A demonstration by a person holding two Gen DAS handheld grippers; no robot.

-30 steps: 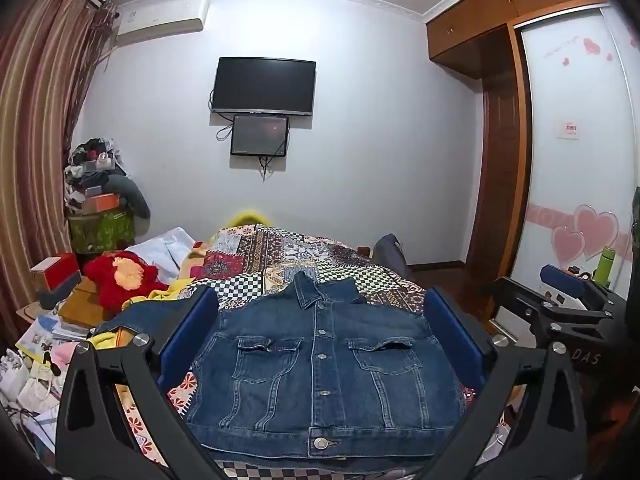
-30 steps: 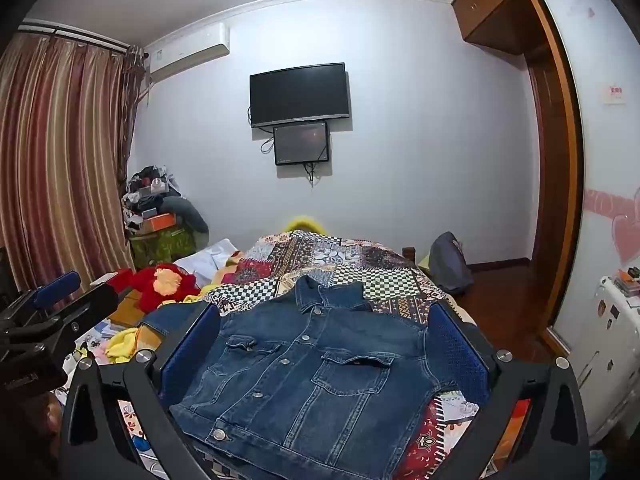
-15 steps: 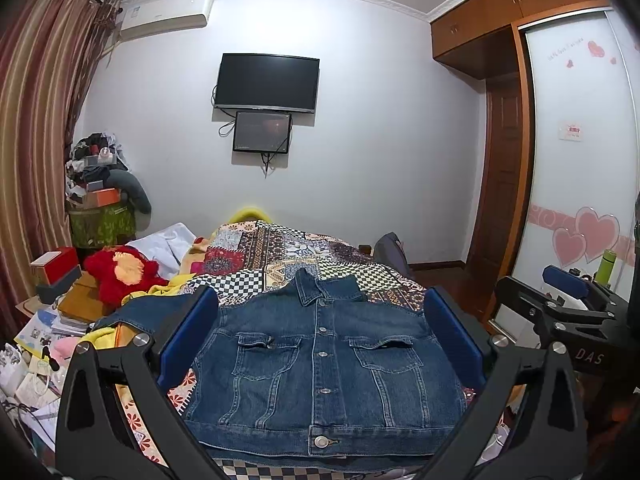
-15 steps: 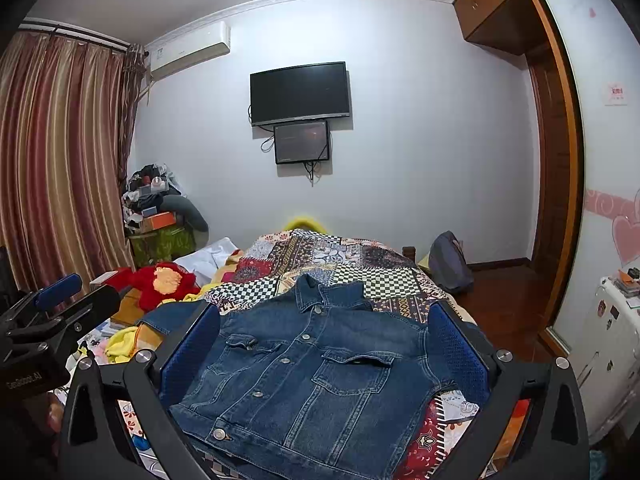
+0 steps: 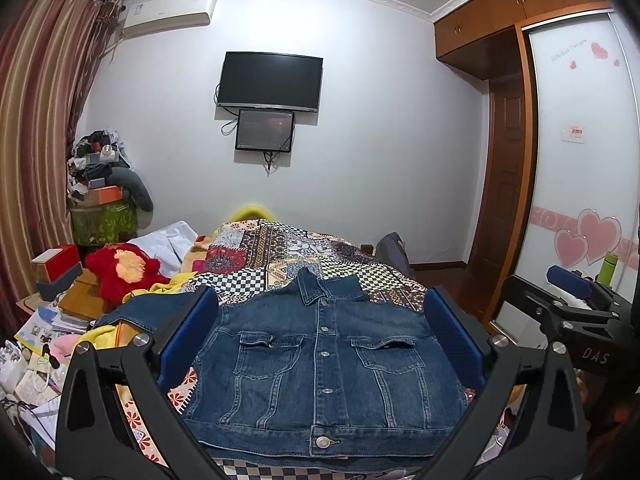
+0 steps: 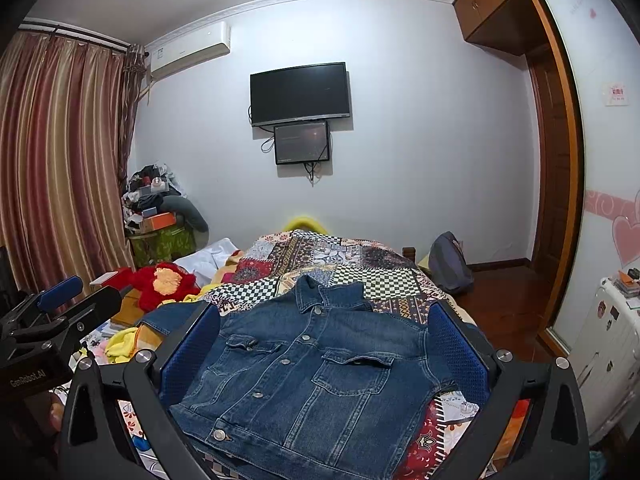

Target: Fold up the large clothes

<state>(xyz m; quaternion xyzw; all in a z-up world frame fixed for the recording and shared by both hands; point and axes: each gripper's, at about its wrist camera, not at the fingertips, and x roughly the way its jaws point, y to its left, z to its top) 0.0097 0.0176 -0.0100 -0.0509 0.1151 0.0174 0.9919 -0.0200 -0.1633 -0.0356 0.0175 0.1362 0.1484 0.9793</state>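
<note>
Denim jacket flat on patchwork bedspread, front up, buttoned, collar toward far wall, one sleeve out to left side. Left gripper above near hem, jaws wide, nothing held. Right gripper same: wide, empty, over jacket. Red plush toy beside bed w/ books, boxes. TV on wall.
</note>
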